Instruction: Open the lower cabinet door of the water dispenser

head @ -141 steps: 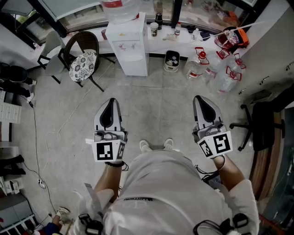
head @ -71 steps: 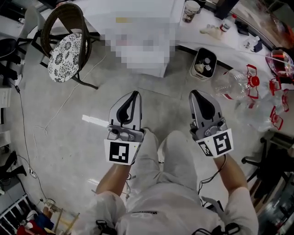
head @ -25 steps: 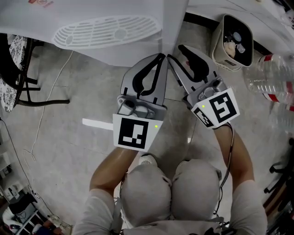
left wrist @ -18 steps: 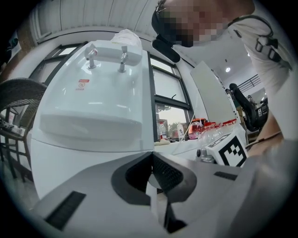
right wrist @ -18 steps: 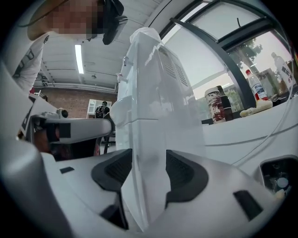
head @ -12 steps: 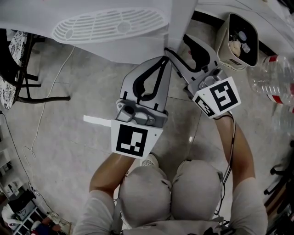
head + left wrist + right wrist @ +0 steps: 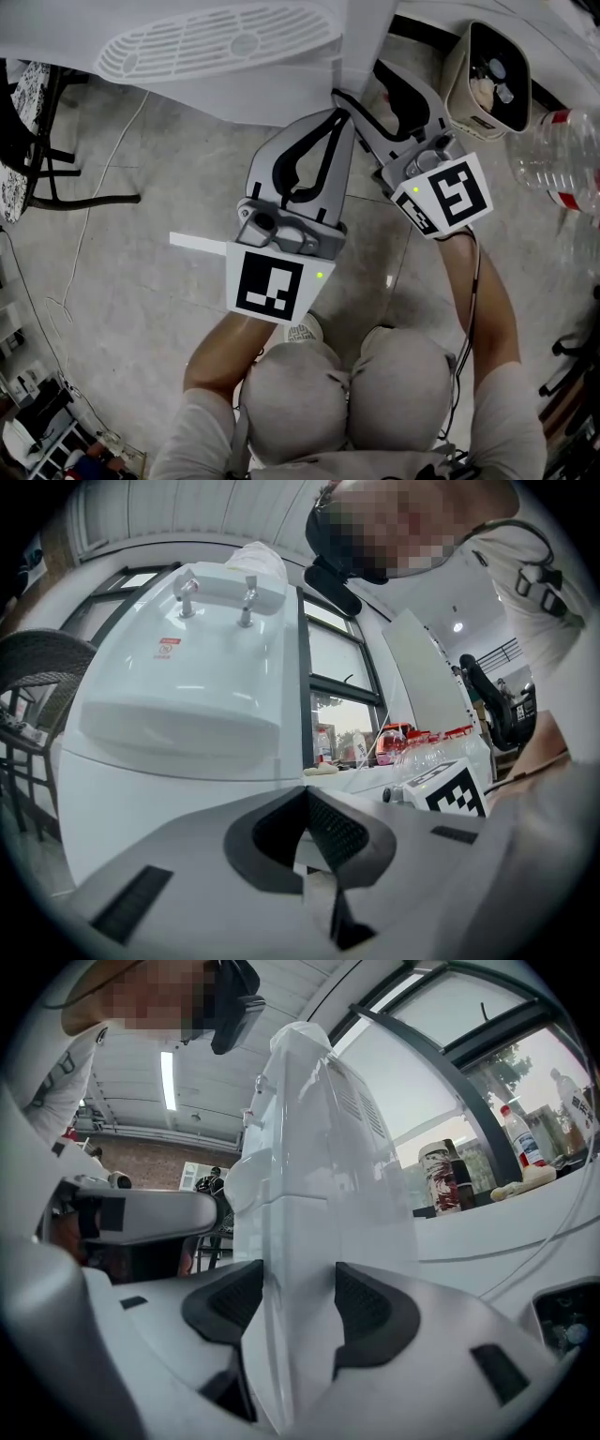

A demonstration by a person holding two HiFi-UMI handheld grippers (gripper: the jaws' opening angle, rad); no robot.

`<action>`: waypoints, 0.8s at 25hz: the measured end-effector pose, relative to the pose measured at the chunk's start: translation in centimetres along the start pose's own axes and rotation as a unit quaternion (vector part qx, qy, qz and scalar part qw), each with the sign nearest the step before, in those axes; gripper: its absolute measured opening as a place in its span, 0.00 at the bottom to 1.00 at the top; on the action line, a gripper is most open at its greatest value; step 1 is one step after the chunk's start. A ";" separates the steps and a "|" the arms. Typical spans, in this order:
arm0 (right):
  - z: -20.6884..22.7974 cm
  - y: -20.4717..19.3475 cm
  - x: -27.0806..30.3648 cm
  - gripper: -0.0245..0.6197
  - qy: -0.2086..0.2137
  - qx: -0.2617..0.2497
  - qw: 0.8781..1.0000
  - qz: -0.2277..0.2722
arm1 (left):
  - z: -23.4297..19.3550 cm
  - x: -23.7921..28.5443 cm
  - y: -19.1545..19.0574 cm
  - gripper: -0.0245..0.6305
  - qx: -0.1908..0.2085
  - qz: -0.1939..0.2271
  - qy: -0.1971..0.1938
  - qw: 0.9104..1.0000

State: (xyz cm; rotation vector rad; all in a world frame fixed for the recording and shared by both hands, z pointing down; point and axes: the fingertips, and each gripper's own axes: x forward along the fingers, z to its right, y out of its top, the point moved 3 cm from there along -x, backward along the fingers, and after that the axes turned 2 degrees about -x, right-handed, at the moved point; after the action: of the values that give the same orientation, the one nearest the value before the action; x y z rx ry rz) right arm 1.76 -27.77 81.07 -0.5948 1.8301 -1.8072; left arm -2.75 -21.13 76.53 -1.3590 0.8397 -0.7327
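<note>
The right gripper [image 7: 298,1286], jaws just opened wide, straddles a front corner of the white plastic water dispenser [image 7: 314,1119], unclamped; the left gripper [image 7: 306,803] is clenched empty. If the jaws miss the edge of the shut lower cabinet door [image 7: 159,803], a pull likely slips.

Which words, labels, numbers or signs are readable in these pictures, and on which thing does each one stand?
No text can be read.
Red sticker on the dispenser: too small to read.
Bottle label: blurred.
Print on the cup: blurred.
Left cube and right cube: black-and-white square markers only, no letters.
</note>
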 end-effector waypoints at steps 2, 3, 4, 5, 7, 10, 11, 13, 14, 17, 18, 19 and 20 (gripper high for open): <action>0.0 0.0 -0.1 0.41 -0.005 0.005 1.000 0.004 | 0.1 -0.2 0.0 0.04 0.000 0.000 -0.001 1.000; 0.0 0.0 -0.1 0.41 -0.008 0.007 1.000 0.005 | 0.1 -0.4 0.1 0.04 -0.001 0.000 0.000 1.000; -0.1 0.0 -0.2 0.39 -0.011 0.010 1.000 0.007 | 0.0 -0.6 0.3 0.04 -0.002 0.002 0.003 1.000; -0.1 0.0 -0.3 0.38 -0.013 0.012 1.000 0.008 | -0.2 -0.8 0.6 0.04 -0.001 0.005 0.005 1.000; -0.1 0.0 -0.4 0.37 -0.017 0.013 1.000 0.007 | -0.4 -1.4 1.4 0.04 0.003 0.015 0.010 1.000; -0.7 -0.1 -0.9 0.37 -0.010 0.006 1.000 0.008 | -0.5 -2.0 2.7 0.04 0.008 0.027 0.012 1.000; -1.2 -0.1 -1.3 0.35 -0.004 0.003 1.000 0.010 | -0.4 -2.3 2.9 0.04 0.011 0.029 0.012 0.999; -2.3 -0.1 -2.1 0.34 0.006 0.002 1.000 0.014 | -0.1 -2.7 3.2 0.04 0.017 0.030 0.010 0.999; -2.8 -0.1 -2.5 0.34 0.008 0.002 1.000 0.015 | 0.1 -3.0 3.3 0.04 0.020 0.029 0.010 0.999; -4.4 -0.1 -3.3 0.33 0.012 -0.002 1.000 0.015 | 0.7 -4.3 2.9 0.04 0.038 0.019 0.011 0.999; -5.1 0.0 -3.5 0.33 0.016 -0.004 1.000 0.015 | 0.8 -5.0 2.7 0.04 0.045 0.013 0.013 0.999; -5.9 0.1 -3.8 0.32 0.022 -0.005 1.000 0.018 | 0.8 -5.7 2.4 0.04 0.049 0.008 0.016 0.999; -6.8 0.3 -4.1 0.32 0.029 -0.004 0.999 0.023 | 0.7 -6.4 2.1 0.04 0.050 0.003 0.021 0.998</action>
State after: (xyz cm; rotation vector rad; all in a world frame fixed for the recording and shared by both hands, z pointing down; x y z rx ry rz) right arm 0.78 -19.89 80.95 -0.5047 1.8742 -1.8050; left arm -5.53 -15.18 75.04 -1.2542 0.8289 -0.7910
